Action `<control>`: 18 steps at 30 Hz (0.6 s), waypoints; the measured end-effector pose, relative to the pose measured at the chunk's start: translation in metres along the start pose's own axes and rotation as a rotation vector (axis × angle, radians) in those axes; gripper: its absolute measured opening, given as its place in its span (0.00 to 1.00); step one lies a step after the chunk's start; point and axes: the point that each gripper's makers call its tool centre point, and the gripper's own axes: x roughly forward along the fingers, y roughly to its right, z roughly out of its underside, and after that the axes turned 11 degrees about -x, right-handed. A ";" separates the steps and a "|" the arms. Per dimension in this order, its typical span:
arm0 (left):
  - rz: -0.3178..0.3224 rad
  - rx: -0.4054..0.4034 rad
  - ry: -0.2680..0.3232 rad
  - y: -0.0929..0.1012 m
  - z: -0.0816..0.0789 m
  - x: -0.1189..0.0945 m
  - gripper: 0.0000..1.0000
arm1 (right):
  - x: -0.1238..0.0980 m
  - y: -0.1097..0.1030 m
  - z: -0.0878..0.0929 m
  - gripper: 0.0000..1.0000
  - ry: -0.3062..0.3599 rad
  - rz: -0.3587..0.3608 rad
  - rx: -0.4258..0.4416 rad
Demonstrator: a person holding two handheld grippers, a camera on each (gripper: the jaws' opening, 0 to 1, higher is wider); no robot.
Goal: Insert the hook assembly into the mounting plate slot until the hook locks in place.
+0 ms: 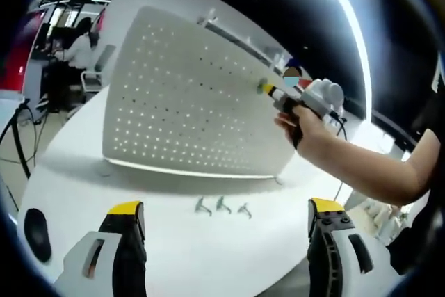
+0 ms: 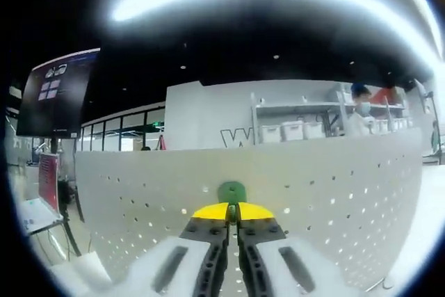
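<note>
Left gripper view: my left gripper (image 1: 226, 217) hangs low over the white desk (image 1: 76, 172) with jaws wide, nothing between them. Three spare hooks (image 1: 222, 206) lie on the desk before the upright mounting plate (image 1: 181, 95). Further right, my right gripper (image 1: 268, 90) meets the plate face — jaws closed tight on the green hook (image 2: 231, 191), held against the perforations.

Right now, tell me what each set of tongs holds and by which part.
The right tongs are shut on the green hook, pinching its lower end at the pegboard. The left tongs are open and hold nothing.
</note>
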 end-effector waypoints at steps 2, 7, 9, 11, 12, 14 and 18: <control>-0.002 -0.003 0.005 0.000 -0.001 -0.001 0.99 | 0.001 0.000 0.000 0.00 0.002 0.005 0.001; -0.003 -0.005 0.005 -0.001 0.000 -0.002 0.98 | 0.000 0.001 0.001 0.00 0.004 0.012 0.026; 0.002 -0.009 0.002 0.000 0.001 -0.001 0.99 | 0.001 0.001 0.001 0.00 -0.004 0.012 0.042; 0.017 -0.007 0.008 0.004 0.000 -0.001 1.00 | 0.001 0.000 0.001 0.00 -0.010 0.011 0.034; 0.018 -0.001 0.004 0.005 0.000 -0.001 1.00 | 0.000 0.000 0.001 0.00 -0.013 0.010 0.029; 0.013 0.014 -0.001 0.005 0.001 -0.001 1.00 | 0.001 0.001 0.002 0.01 -0.032 0.007 0.050; 0.011 0.018 -0.001 0.005 0.000 -0.002 1.00 | 0.001 0.001 -0.003 0.06 -0.036 0.008 0.023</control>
